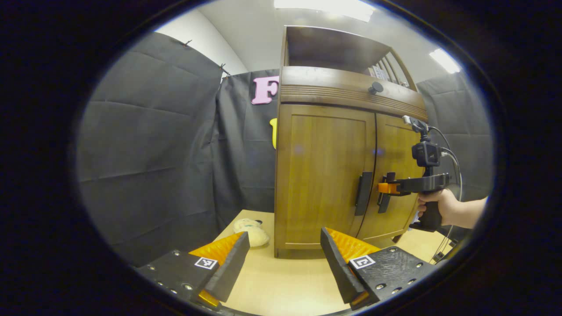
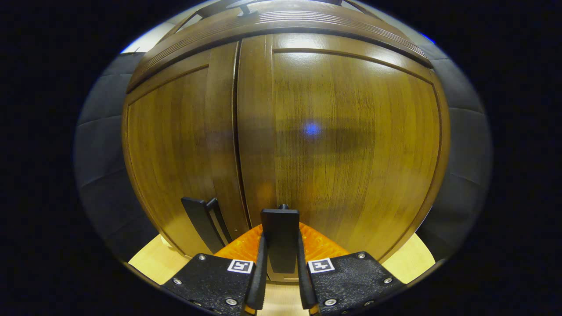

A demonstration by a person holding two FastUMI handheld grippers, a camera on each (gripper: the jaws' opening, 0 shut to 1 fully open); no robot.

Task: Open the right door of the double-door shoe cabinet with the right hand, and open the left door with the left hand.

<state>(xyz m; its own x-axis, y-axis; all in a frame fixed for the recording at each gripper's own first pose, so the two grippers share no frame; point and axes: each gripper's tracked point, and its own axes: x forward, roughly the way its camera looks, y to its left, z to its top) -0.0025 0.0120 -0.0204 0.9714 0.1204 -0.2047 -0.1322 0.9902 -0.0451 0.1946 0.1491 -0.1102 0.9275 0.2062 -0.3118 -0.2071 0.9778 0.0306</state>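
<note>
A brown wooden shoe cabinet (image 1: 325,175) stands on a light table, both doors closed. Its left door (image 1: 322,175) carries a dark vertical handle (image 1: 363,193); the right door (image 1: 395,184) has its own handle (image 1: 383,202). In the right gripper view the right door (image 2: 351,140) is very close, and my right gripper (image 2: 280,263) is shut on the right door handle (image 2: 280,237), fingers pressing both sides. The left door handle (image 2: 204,224) sits just left of it. My left gripper (image 1: 285,259) hangs open in front of the cabinet, well short of the left door. The right gripper (image 1: 388,188) is held by a hand (image 1: 439,206).
A pale plush toy (image 1: 251,232) lies on the table (image 1: 281,285) left of the cabinet base. Black cloth walls close in the left and back. A round knob (image 1: 375,87) sits on the cabinet's top drawer band, with an open shelf above. A cable trails from the right gripper.
</note>
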